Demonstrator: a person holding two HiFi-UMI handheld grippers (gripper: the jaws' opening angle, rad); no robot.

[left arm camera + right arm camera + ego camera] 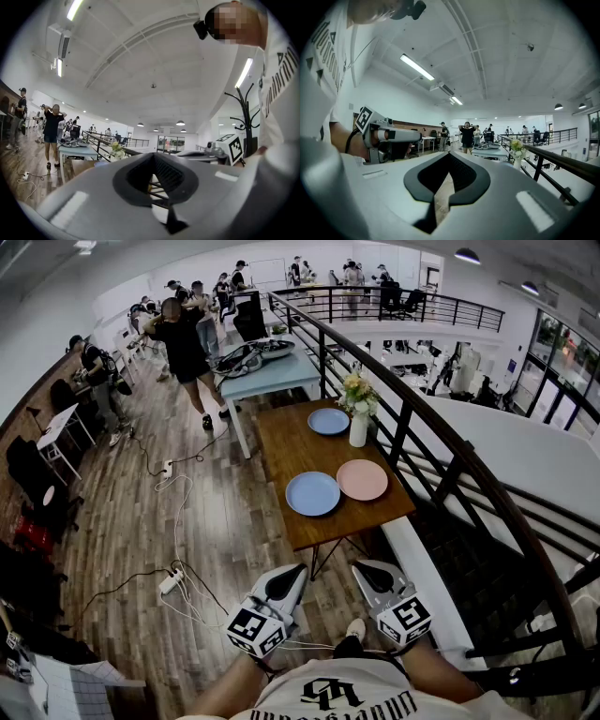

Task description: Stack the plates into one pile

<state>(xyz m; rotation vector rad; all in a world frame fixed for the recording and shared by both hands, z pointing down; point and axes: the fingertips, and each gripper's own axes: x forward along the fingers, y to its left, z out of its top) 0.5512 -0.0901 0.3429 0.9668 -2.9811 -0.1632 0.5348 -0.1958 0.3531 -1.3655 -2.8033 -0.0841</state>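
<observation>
A wide open-plan hall with a plank floor [141, 521] and a black railing [427, 432] along a mezzanine edge fills the head view. Three plates lie apart on a brown wooden desk [291, 451] beside that railing, none on top of another. The near blue plate [312, 493] sits towards the desk's front edge, and the pink plate [362, 479] lies just beside it on the railing side, so close that their rims nearly meet. The far blue plate [328, 421] rests well apart from these two, at the desk's far end. A white vase [358, 429] of pale flowers stands right next to it, between the far plate and the pink one.

Both tools are held low and close to the wearer's body, well short of the desk and pointing towards it. The left tool [296, 570] has its jaws drawn together with nothing between them. The right tool [363, 567] is likewise fully closed and empty, and its view shows only floor through the thin seam.

On the floor to the left lies a white power strip [171, 580] with trailing cables. Beyond the wooden desk stands a second desk [272, 376], pale blue, carrying dark gear. A person in black [183, 348] stands next to it, and more people are gathered further back.
</observation>
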